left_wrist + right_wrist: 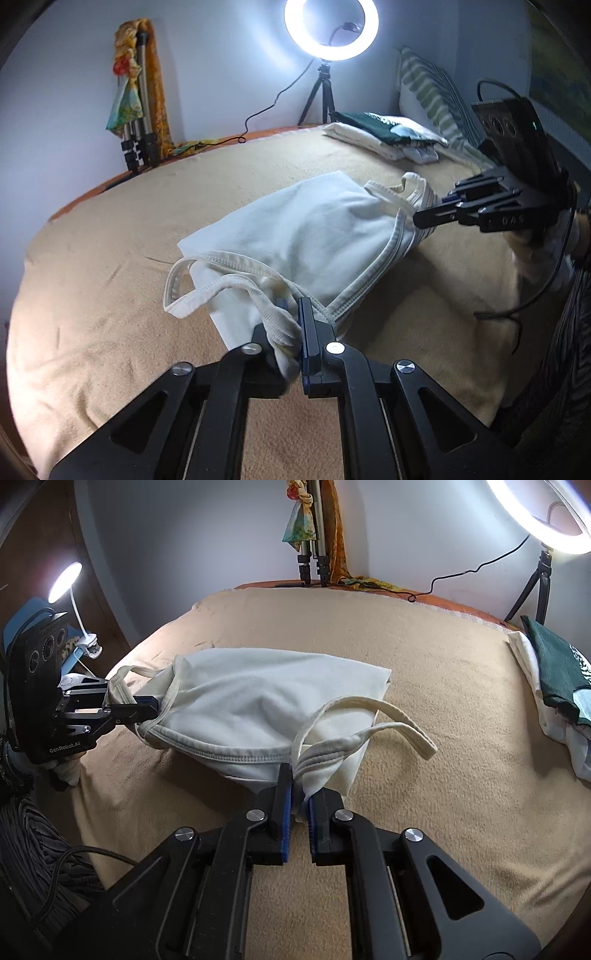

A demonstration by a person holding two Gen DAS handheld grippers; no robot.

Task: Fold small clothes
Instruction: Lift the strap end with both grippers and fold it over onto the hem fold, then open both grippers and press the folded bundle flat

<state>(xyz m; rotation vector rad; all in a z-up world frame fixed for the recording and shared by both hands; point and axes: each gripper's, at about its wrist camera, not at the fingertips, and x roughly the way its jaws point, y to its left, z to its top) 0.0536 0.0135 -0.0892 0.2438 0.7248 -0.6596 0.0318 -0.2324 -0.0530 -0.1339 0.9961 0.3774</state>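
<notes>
We have the cream cotton strappy top [258,701] on the tan blanketed bed [443,738], left tongs [291,332] and right tongs [297,790] each clamped on a strap end (light, limp, stretchy); we'd grip the seams.

I read "GenRobot.AI" on the left gripper [149,706] body, at my 9 o'clock | "DAS" on the right gripper [419,218] body, at 3 o'clock | green garment [554,672] print unreadable

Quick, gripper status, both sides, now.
Left gripper: shut on the white top, at a strap end.
Right gripper: shut on the white top, at the other strap end.
</notes>
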